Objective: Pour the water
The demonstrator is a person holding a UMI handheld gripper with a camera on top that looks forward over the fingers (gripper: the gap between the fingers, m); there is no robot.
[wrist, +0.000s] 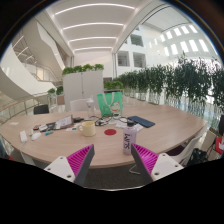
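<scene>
Magenta pads line the inner faces of your gripper (113,160), and its two fingers (72,163) stand wide apart with nothing between them but bare tabletop; you have hold of nothing. Just ahead of the fingers runs the near edge of a long, pale wooden table (110,142), curved at its ends.

Further out on that table, roughly in line with the gap between your fingers, a small cream-coloured cup (89,128) stands upright, its long axis vertical and its mouth facing up. It rests on the wood by its own base, well apart from your fingertips. Just to the right of it lies a small red item (109,130), too small to identify. Nearer your right finger a white packet (128,141) lies flat, and beyond it a dark flat object (141,122), perhaps a notebook or tablet.

To the left of the cup sits a scatter of papers and small things (55,124), which you cannot make out singly. At the far side of the table a green upright item (111,101) stands in front of a white chair (84,104). Beyond the table, green plants (165,82) run along the right, with a planter of greenery (83,72) behind, under a bright, high ceiling with tall windows.
</scene>
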